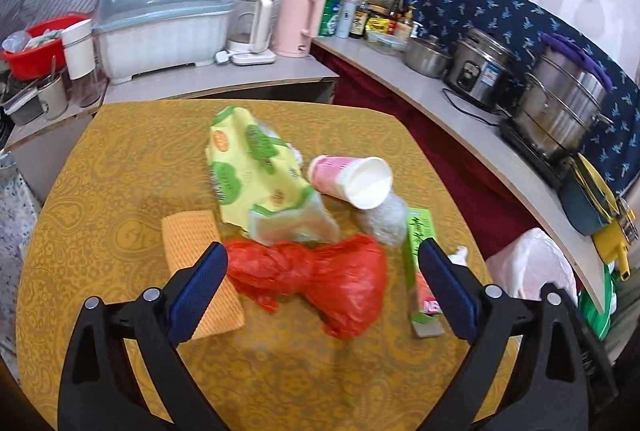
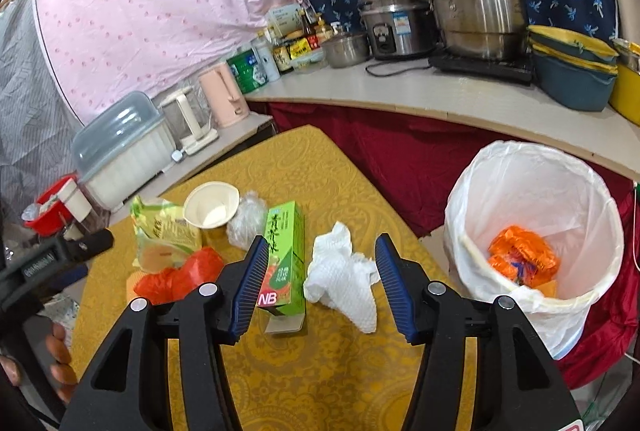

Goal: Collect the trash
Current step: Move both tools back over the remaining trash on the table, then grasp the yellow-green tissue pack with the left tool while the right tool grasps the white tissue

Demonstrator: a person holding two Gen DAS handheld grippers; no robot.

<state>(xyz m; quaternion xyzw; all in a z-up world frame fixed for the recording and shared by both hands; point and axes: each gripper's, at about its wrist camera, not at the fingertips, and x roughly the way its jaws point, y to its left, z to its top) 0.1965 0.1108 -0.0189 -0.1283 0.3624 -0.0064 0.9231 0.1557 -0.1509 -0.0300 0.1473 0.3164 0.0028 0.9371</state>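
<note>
Two wide-open, empty grippers: left [image 1: 323, 259] straddles the soft red bag [image 1: 316, 279], right [image 2: 322, 257] the light tissue [image 2: 344, 279]; pinch each mid-bunch.

We saw the yellow patterned desk [image 1: 120, 171] carrying a red bag [image 1: 320, 283], paper cup [image 1: 352, 181], green carton [image 2: 284, 255], and, at its three o'clock, a crumpled tissue [image 2: 344, 279].

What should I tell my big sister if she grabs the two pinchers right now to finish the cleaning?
Left gripper: open, empty, around the red bag.
Right gripper: open, empty, around the white tissue.
Done: orange wrapper lies in the lined bin.
Left on the table: red bag, tissue, green carton, paper cup, yellow-green packet, clear plastic wad.
</note>
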